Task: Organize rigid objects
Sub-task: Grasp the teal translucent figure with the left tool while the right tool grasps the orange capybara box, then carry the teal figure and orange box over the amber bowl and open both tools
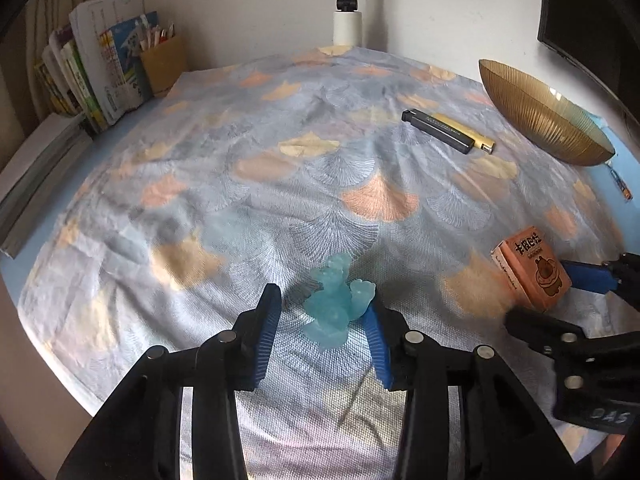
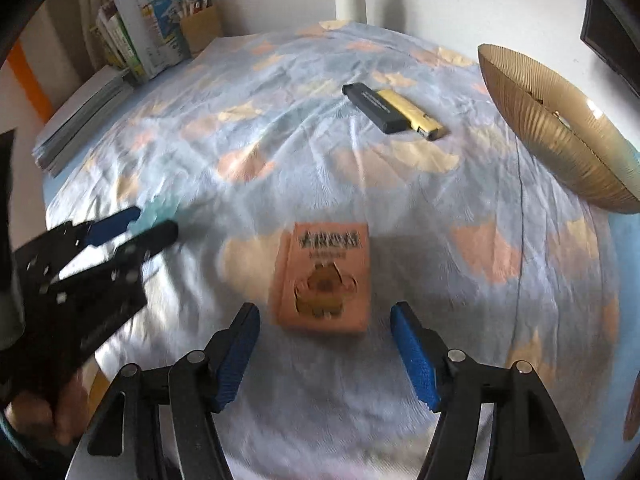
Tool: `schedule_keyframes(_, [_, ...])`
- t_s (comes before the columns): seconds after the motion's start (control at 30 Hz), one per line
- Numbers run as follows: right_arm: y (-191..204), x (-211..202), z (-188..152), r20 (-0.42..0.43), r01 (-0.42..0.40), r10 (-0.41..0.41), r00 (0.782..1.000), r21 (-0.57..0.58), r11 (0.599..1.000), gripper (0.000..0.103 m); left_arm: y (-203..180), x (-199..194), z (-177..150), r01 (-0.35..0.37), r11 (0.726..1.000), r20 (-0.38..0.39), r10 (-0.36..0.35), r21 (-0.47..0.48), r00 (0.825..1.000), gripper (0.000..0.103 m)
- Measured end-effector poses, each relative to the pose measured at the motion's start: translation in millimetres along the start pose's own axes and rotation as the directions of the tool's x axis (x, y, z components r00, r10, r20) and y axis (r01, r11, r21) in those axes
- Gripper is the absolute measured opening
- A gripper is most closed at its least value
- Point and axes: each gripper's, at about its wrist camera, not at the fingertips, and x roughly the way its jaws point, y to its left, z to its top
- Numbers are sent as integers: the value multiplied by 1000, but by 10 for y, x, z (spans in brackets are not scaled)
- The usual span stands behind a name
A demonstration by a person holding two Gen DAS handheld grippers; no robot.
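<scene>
A translucent blue figurine (image 1: 336, 300) stands on the patterned cloth between the fingers of my left gripper (image 1: 322, 312), which is open around it; the right pad is close to it or touching. It shows blurred in the right wrist view (image 2: 158, 210). A small orange box (image 2: 324, 276) with a cartoon print lies flat just ahead of my open right gripper (image 2: 324, 320), not held. It also shows in the left wrist view (image 1: 530, 268). A black stick (image 1: 438, 130) and a yellow lighter (image 1: 466, 132) lie side by side further back.
A ribbed amber glass bowl (image 1: 544, 116) sits at the right edge of the table. Books (image 1: 104, 68) and a cardboard pen holder (image 1: 164, 62) stand at the back left. A white lamp pole (image 1: 347, 4) rises at the back. A pen (image 1: 620, 184) lies beyond the bowl.
</scene>
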Motion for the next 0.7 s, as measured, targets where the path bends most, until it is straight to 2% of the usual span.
schedule_keyframes(0.17, [147, 61, 62, 4, 63, -63, 998, -36, 997, 63, 16, 8, 5, 6, 1000, 1, -6, -14, 1000, 40])
schedule_keyframes(0.3, [135, 55, 95, 10, 68, -68, 998, -27, 997, 44, 3, 7, 6, 8, 1000, 6, -8, -2, 1000, 37])
schedule_keyframes(0.33, [114, 48, 100, 14, 63, -63, 998, -18, 998, 41, -10, 4, 4, 12, 1000, 8, -12, 2, 1000, 32])
schedule_keyframes(0.4, [70, 36, 102, 15, 31, -31, 999, 2, 1000, 40, -22, 0, 5, 22, 1000, 8, -22, 6, 1000, 25])
schedule_keyframes(0.5, [48, 22, 88, 17, 18, -18, 1000, 13, 1000, 40, -63, -10, 2, 3, 1000, 13, -3, 18, 1000, 25])
schedule_keyframes(0.7, [25, -3, 53, 18, 10, -11, 1000, 23, 1000, 40, -65, -22, 13, 8, 1000, 8, -8, 8, 1000, 25])
